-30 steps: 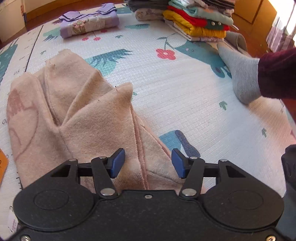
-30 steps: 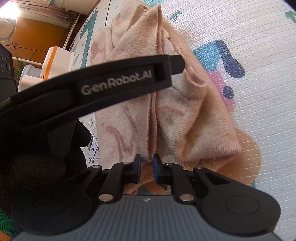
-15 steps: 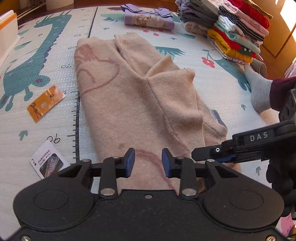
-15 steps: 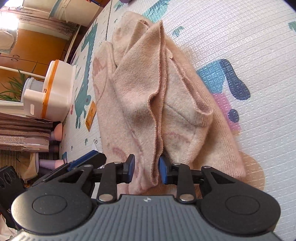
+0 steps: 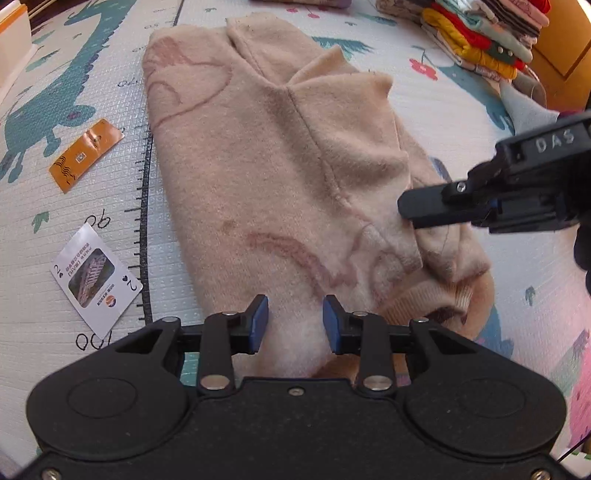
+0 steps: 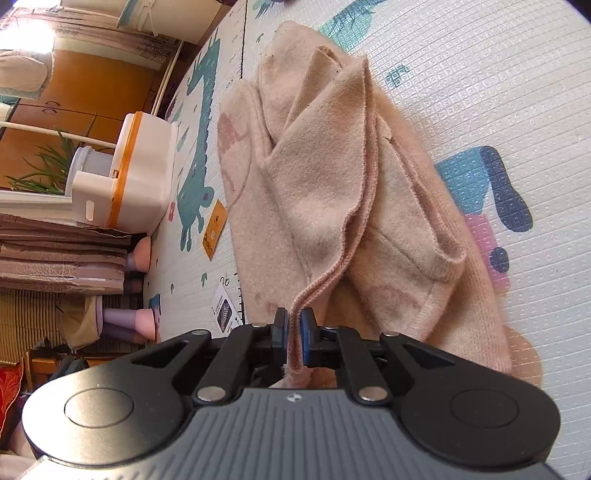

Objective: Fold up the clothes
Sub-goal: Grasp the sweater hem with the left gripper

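A beige-pink sweater (image 5: 277,166) with a faint pink drawing lies partly folded on the play mat (image 5: 74,229), its ribbed hem toward me. My left gripper (image 5: 294,323) hovers at the hem, open, with a bulge of the cloth lying between its blue pads (image 5: 258,321). In the right wrist view my right gripper (image 6: 293,328) is shut on a doubled edge of the sweater (image 6: 332,184), which rises as a ridge from the jaws. The left wrist view shows the right gripper's black finger (image 5: 436,206) coming in from the right against the folded side.
A stack of folded clothes (image 5: 487,33) sits at the far right, with a person's grey-socked foot (image 5: 524,110) beside it. An orange packet (image 5: 86,153) and a playing card (image 5: 94,277) lie left of the sweater. A white box with an orange band (image 6: 136,173) stands off the mat's left edge.
My right gripper has shut on the sweater's doubled edge. My left gripper swung left onto the sweater and now sits lower at its hem, jaws narrower than a second ago.
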Tool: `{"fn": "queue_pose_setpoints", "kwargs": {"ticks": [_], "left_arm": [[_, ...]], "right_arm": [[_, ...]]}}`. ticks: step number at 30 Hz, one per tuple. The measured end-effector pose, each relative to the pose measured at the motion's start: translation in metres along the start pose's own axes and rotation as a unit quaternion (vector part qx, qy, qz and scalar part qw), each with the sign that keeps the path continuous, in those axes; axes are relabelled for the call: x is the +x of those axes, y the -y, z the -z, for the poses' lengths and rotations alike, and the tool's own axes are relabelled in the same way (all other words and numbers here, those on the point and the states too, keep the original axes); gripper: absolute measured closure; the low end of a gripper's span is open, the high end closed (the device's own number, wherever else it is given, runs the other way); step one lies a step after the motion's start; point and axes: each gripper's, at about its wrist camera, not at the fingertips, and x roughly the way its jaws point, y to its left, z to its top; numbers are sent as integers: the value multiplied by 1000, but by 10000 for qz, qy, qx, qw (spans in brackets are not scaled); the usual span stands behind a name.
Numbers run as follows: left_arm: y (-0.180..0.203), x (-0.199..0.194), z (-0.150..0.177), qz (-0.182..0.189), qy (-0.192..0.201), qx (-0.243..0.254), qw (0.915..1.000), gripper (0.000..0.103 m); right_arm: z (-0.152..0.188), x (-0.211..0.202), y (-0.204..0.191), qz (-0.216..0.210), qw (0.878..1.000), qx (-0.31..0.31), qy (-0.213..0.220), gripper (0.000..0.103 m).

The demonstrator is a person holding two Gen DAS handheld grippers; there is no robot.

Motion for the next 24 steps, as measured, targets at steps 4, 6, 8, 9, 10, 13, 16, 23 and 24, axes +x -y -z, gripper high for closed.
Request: {"fn": "queue_pose_setpoints", "kwargs": {"ticks": [4,6,8,9,10,13,16,23,24], "left_arm": [[14,-12,-7,256,481,113,9984,70],[30,-22,-11,299,718,515,9956,45],[49,-23,-10,159,790,990,9918,42],[57,-20,-8,72,771,1169,9901,42],[64,-16,-4,-4,754,1326,9883,42],[86,-3,10,-458,794,1745,9804,42],[107,11,25,-1159,780,2134,9669,43],[122,21,25,-1503,725,2287,9591,67],[122,22,22,-1480,717,2217,9612,68]], "right_arm": [[-15,-23,24,-55,9989,380,281,80],[-19,-32,35,-47,9963,681,531,79],[-20,-35,42,-49,9940,867,667,79],[-19,-35,42,-44,9937,884,681,79],[-19,-34,41,-45,9938,878,677,79],[-15,-27,35,-123,9950,793,598,79],[-14,-23,31,-111,9961,704,528,77],[-9,-14,35,28,9967,711,388,74],[-8,-13,35,54,9969,702,362,74]]}}
